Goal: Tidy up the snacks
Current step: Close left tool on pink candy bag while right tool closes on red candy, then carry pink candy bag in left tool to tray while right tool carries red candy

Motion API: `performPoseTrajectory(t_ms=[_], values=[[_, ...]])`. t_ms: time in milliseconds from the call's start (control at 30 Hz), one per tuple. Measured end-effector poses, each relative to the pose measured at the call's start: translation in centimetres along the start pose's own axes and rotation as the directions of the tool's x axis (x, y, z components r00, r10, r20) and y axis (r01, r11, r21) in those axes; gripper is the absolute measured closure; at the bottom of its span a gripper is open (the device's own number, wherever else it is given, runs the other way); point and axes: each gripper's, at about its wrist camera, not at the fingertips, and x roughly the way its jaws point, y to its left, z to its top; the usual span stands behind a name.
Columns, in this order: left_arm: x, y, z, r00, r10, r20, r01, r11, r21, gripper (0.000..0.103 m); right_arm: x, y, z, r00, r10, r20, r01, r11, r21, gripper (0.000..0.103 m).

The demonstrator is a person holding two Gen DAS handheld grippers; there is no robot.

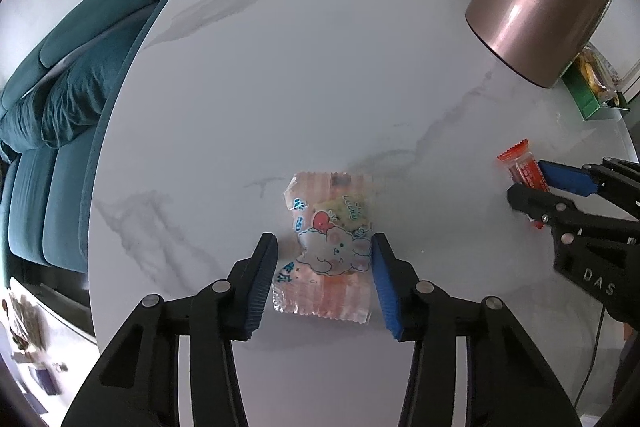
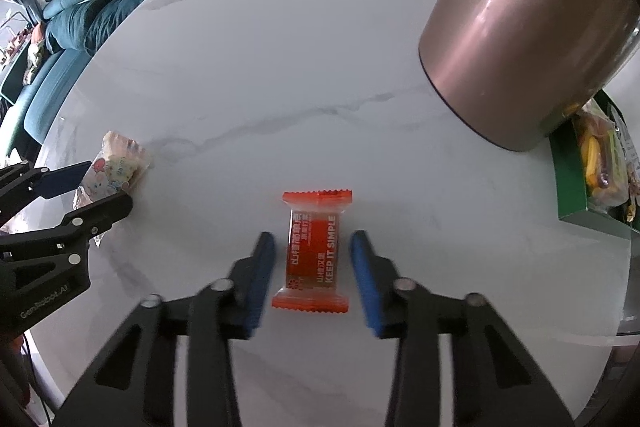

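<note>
Marble table (image 1: 320,67), teal sofa (image 1: 60,87) beside. Pink cartoon-print snack packet (image 1: 328,247) lies between the spread left gripper (image 1: 325,259); orange snack bar (image 2: 314,251) between the spread right gripper (image 2: 312,259).

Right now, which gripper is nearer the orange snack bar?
Right. The right gripper straddles the orange snack bar, jaws open. The left gripper is off to its left, around the pink bunny packet.
</note>
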Motion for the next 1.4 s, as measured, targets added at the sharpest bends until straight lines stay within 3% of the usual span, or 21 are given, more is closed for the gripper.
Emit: performPoseTrajectory(t_ms=[33,433,767,1033,1400], values=[[0.0,0.1,0.0,1.000,-0.003,0.001,0.003,1.000,-0.005,0.064,0.0,0.0,0.0,1.000,0.001,0.003,-0.001,1.000,-0.001,0.082],[-0.3,0.5,-0.1,0.999,-0.036,-0.002,0.036,0.999,-0.029,0.067,-1.8,-1.7,-0.7,0.998,0.041,0.053,-0.044,0.997,0.060,0.084],[-2.8,-2.3,-0.3,0.997,-0.062,0.043,0.061,0.998,0.018,0.067,-3.8,-3.4,-2.3,0.995,0.060,0.078,-0.068,0.992,0.105,0.084],[-4.1,-7.0,0.4,0.994,-0.100,0.049,0.096,0.992,0.084,0.067,-5.4,-5.7,-4.2,0.994,0.052,0.098,-0.066,0.987,0.145,0.084],[-5.8,-16.4,0.9,0.987,-0.149,0.062,0.137,0.975,0.177,0.067,-8.8,-13.3,-8.5,0.991,0.028,0.128,-0.055,0.975,0.214,0.084]])
